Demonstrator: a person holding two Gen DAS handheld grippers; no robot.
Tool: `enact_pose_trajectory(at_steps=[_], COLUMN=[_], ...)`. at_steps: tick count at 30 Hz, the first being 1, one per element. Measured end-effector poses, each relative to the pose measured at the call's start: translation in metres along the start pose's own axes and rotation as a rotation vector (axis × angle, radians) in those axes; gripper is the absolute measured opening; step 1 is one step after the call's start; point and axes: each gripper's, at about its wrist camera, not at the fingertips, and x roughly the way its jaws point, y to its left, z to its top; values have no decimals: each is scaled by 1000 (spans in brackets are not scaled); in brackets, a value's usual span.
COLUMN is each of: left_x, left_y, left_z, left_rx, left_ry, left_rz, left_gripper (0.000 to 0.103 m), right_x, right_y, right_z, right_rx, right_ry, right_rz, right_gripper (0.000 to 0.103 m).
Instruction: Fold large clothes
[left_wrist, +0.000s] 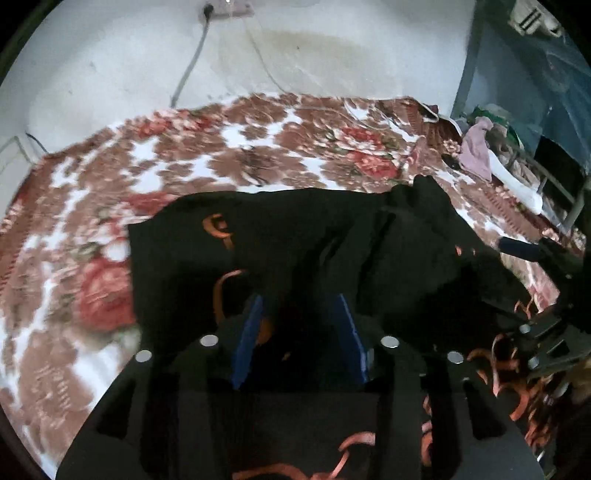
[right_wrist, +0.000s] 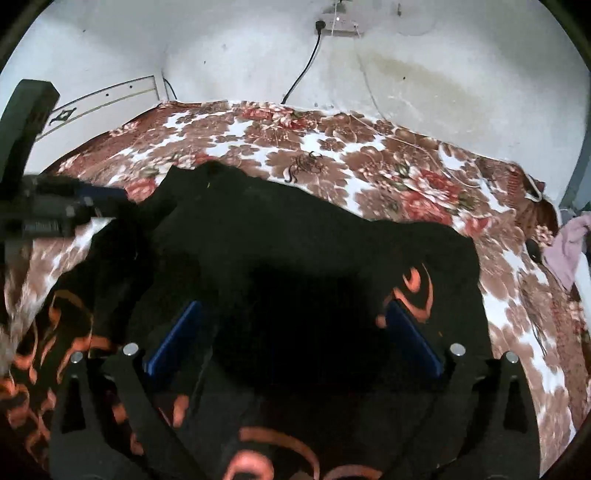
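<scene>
A black garment (left_wrist: 295, 229) with orange print lies bunched on the floral bedspread (left_wrist: 221, 147). My left gripper (left_wrist: 299, 299) is low over it. Its blue pads (left_wrist: 251, 332) stand partly apart, with a fold of black cloth rising between them and no clear pinch. In the right wrist view the same garment (right_wrist: 295, 229) spreads across the bedspread (right_wrist: 332, 147). My right gripper (right_wrist: 293, 306) is wide open above it, and its pads (right_wrist: 413, 339) are clear of the cloth. Each gripper also shows in the other's view: the right gripper (left_wrist: 535, 251) and the left gripper (right_wrist: 92, 195).
A white wall with a socket and cable (right_wrist: 317, 26) stands behind the bed. Pink and other loose clothes (left_wrist: 476, 147) are piled past the bed's right edge, beside a metal frame (left_wrist: 554, 181). A white panel (right_wrist: 110, 96) runs along the bed's far left.
</scene>
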Motion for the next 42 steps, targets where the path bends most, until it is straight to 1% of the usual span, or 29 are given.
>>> enact_pose_trajectory(at_steps=[1, 2, 3, 4, 6, 7, 9, 11, 14, 15, 16, 17, 18, 19, 21, 23, 24, 25, 26, 28, 29, 30, 31, 32, 33, 34, 35, 38, 42], left_x=[15, 23, 34, 39, 47, 50, 54, 51, 46, 45, 46, 46, 45, 44, 44, 46, 48, 48, 47, 44, 42, 41, 38, 35, 29, 26, 21, 10, -6], left_y=[-2, -2, 1, 5, 9, 9, 9, 8, 11, 10, 7, 3, 0, -1, -1, 0, -1, -2, -6, -12, -14, -16, -17, -18, -21, -22, -25, -33, -37], left_z=[3, 2, 1, -3, -13, -17, -19, -15, -14, -16, -17, -20, -22, -23, -27, -26, -26, -27, -27, -28, -29, -29, -29, -29, -30, -31, -33, -41, -49], left_rx=[10, 11, -20, -49, -89, -95, -104, -97, -126, -114, -97, -58, -25, -7, 24, 27, 26, 32, 46, 76, 82, 82, 80, 81, 92, 101, 112, 148, 194], left_ry=[10, 14, 3, -13, -45, -55, -56, -71, -85, -83, -83, -86, -91, -97, -107, -103, -92, -84, -81, -80, -78, -79, -86, -92, -99, -102, -106, -104, -110], left_rz=[22, 38, 36, 10, -37, -45, -73, -102, -187, -192, -175, -144, -134, -130, -127, -137, -154, -172, -182, -187, -196, -211, -230, -240, -261, -272, -282, -282, -282], left_gripper=[47, 50, 50, 50, 50, 50, 48, 48, 48, 48, 49, 50, 54, 56, 57, 53, 43, 36, 27, 19, 14, 11, 10, 9, 8, 8, 8, 7, 7], right_x=[10, 15, 22, 27, 31, 34, 37, 37, 33, 28, 24, 16, 12, 9, 17, 37, 43, 50, 54, 57, 56, 52, 49, 44, 40, 35, 30, 18, 6], right_y=[0, 1, -3, -12, -31, -38, -43, -44, -46, -46, -48, -52, -56, -58, -57, -52, -51, -50, -49, -49, -48, -48, -47, -46, -45, -42, -39, -24, -13], right_z=[6, 9, 10, 8, 0, -3, -5, -3, -5, -6, -6, -9, -11, -12, -10, -10, -12, -14, -15, -18, -18, -18, -18, -18, -18, -18, -18, -17, -24], right_rx=[9, 28, 69, 135, 249, 264, 243, 222, 212, 208, 209, 216, 219, 211, 182, 153, 149, 154, 156, 161, 163, 164, 161, 148, 137, 121, 110, 33, -29], right_ry=[-11, -24, -30, -34, -49, -43, -22, -32, -39, -53, -67, -96, -112, -116, -94, -51, -47, -36, -18, -10, -12, -20, -25, -30, -31, -34, -34, -34, -19], right_rz=[-46, -59, -19, 28, 68, 97, 122, 107, 82, 57, 25, -25, -54, -53, 0, 49, 75, 127, 158, 216, 236, 241, 239, 230, 229, 260, 274, 244, 251], right_gripper=[98, 98, 98, 98, 98, 98, 98, 98, 98, 98, 98, 98, 98, 98, 98, 98, 98, 98, 98, 90, 76, 65, 59, 46, 27, 18, 18, 18, 17])
